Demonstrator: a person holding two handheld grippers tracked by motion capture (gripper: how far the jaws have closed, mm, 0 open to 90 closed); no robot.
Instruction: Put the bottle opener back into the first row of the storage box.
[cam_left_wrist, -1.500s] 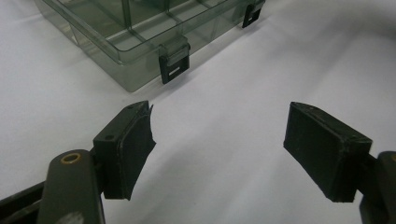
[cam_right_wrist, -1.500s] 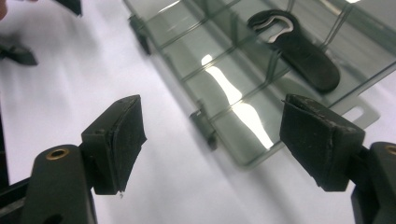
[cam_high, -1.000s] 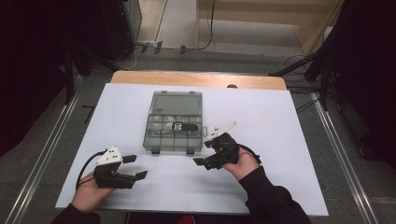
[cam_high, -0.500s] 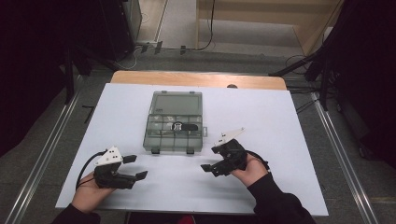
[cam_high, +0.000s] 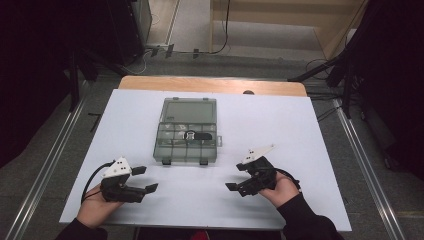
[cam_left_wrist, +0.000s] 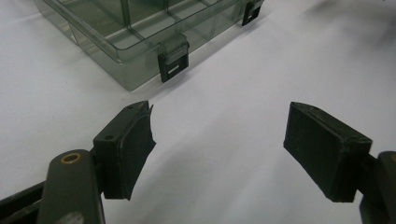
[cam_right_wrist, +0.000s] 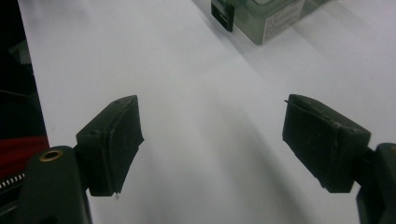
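Left gripper (cam_high: 145, 179): low in the left of the high view, held in a hand, jaws wide apart with nothing between them.
Right gripper (cam_high: 238, 176): low in the right, held in the other hand, jaws also wide apart and holding nothing.
Table top (cam_high: 300, 150): white and flat, bare under both grippers.
Box (cam_high: 187, 131): a see-through grey plastic box with a shut lid, in the middle of the frame, beyond both grippers and apart from them.
Box clips (cam_left_wrist: 173, 63): black, on the near side of the box.
Inside the box: little compartments, with a small dark thing (cam_high: 196, 135) in one.
Table edge (cam_high: 210, 85): a brown wooden strip at the far side.
Floor (cam_high: 190, 60): grey, with cables, near the top.
Room: dark at both sides.
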